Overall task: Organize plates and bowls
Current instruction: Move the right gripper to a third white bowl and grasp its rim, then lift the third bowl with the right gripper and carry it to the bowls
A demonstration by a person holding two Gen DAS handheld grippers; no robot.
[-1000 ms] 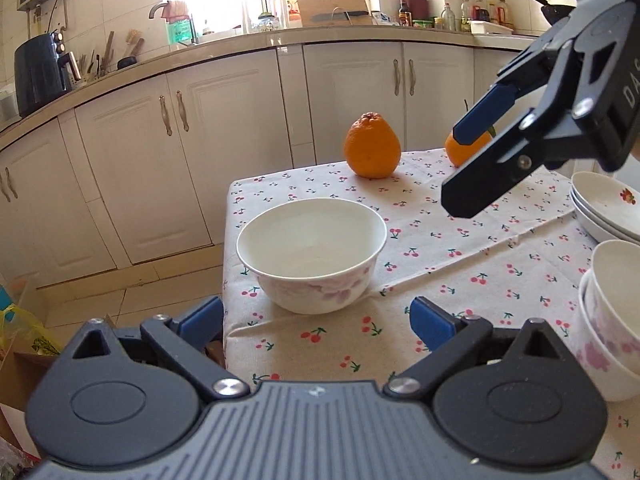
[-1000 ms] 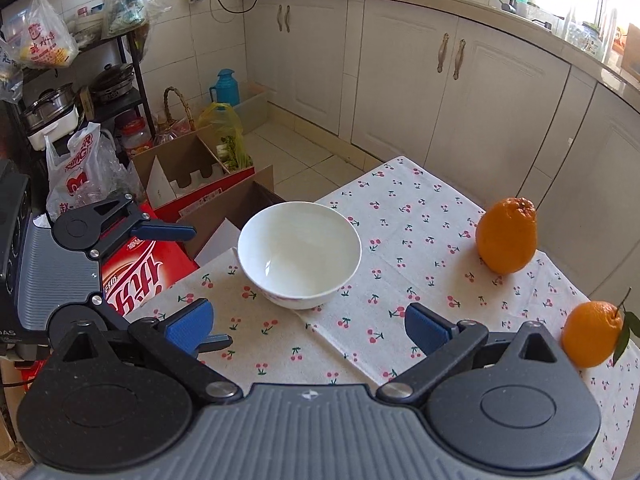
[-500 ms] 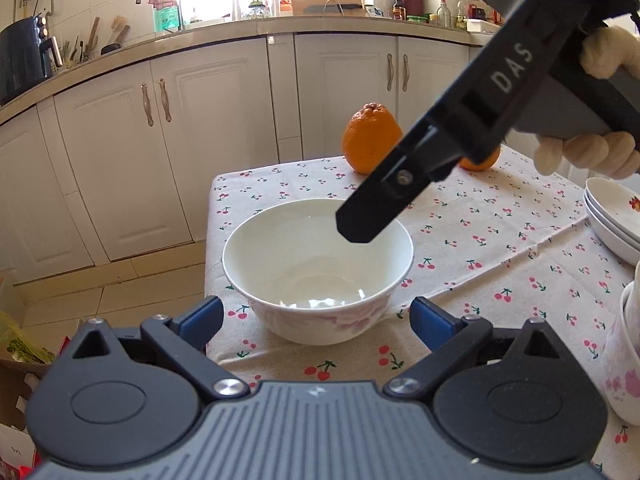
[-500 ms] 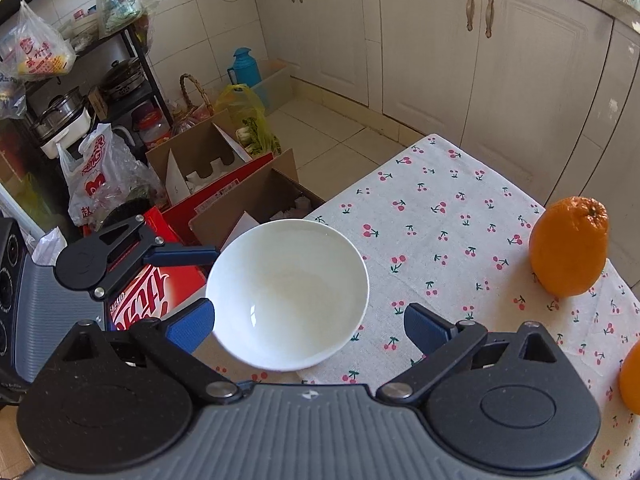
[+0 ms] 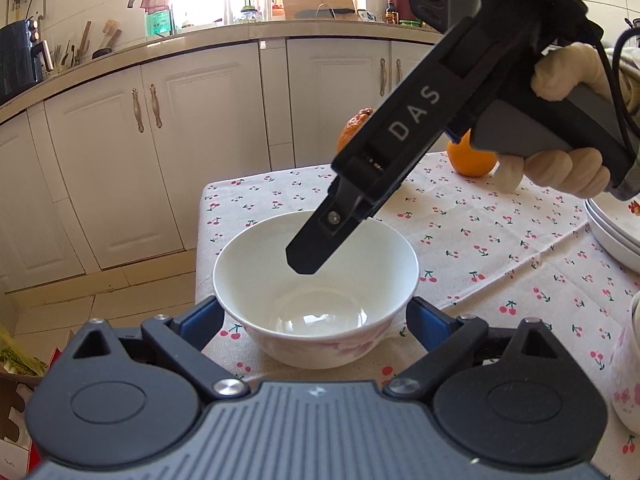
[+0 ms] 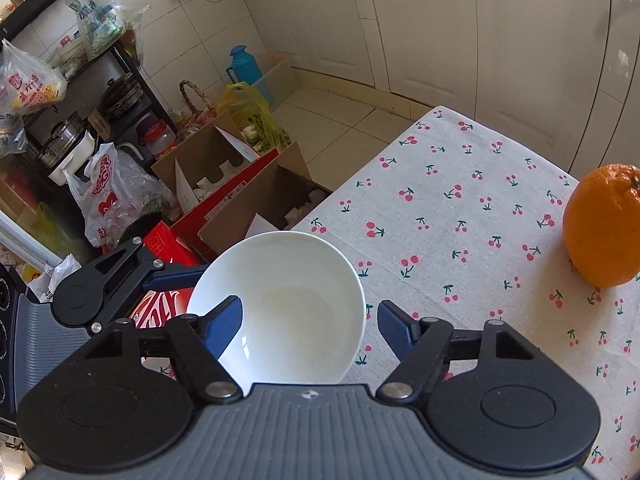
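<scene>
White bowl [image 5: 316, 292] is framed by both grippers at the corner of the cherry-print tablecloth [image 5: 500, 248].
The left gripper [image 5: 314, 318] is spread wide, its blue pads on either side of the bowl and not gripping it. The right gripper [image 6: 310, 322] is also held apart, one finger inside the bowl and one outside the rim. An orange [image 6: 604, 224] is seen well apart.

I'm seeing a white bowl [image 5: 316, 280] with pale pink flowers outside, a white tablecloth [image 5: 480, 248] printed with red cherries, two orange oranges [image 6: 604, 224], and black grippers showing blue pads [image 6: 224, 324]; cream cabinets [image 5: 160, 140] are standing behind.
</scene>
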